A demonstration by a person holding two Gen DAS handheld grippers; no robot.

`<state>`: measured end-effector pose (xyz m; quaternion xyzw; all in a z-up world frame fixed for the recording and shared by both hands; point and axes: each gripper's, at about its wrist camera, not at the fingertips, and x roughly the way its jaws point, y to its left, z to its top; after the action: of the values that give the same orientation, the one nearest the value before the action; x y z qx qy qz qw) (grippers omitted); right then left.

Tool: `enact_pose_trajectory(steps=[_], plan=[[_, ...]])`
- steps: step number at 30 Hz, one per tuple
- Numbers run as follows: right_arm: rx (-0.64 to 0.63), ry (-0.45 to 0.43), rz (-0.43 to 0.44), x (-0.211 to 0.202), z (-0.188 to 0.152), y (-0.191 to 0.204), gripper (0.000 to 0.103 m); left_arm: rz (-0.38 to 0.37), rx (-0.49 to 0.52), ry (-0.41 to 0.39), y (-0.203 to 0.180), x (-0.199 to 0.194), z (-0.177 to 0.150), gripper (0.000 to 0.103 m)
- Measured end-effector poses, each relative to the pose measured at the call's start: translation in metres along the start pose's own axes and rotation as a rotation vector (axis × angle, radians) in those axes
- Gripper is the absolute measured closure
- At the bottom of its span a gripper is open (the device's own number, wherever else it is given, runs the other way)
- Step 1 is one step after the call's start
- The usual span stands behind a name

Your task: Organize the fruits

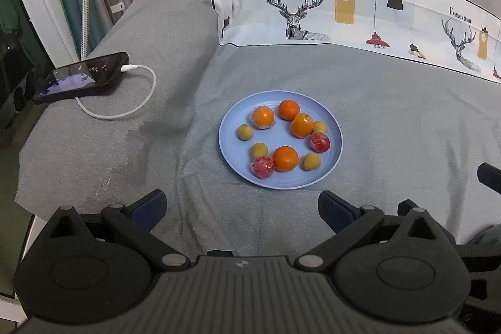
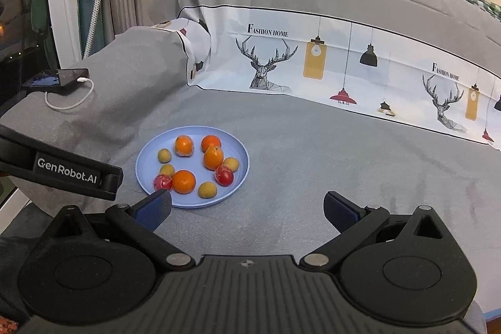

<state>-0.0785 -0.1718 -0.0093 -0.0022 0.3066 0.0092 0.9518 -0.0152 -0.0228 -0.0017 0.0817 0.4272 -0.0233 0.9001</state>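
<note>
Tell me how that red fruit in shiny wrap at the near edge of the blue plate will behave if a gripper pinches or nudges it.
The red wrapped fruit looks round, so a nudge would probably roll it across the blue plate. Its glossy, crinkled film may let the pads slip. It touches an orange, which a push would likely shove too.
</note>
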Motion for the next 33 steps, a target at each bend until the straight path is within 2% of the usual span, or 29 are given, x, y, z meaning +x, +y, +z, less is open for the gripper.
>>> enact_pose_trajectory(steps=[33], plan=[[-0.026, 0.004, 0.012, -0.0034, 0.0045, 0.0080, 0.001, 0.028, 0.022, -0.010, 0.0044, -0.0007, -0.0039, 0.000]])
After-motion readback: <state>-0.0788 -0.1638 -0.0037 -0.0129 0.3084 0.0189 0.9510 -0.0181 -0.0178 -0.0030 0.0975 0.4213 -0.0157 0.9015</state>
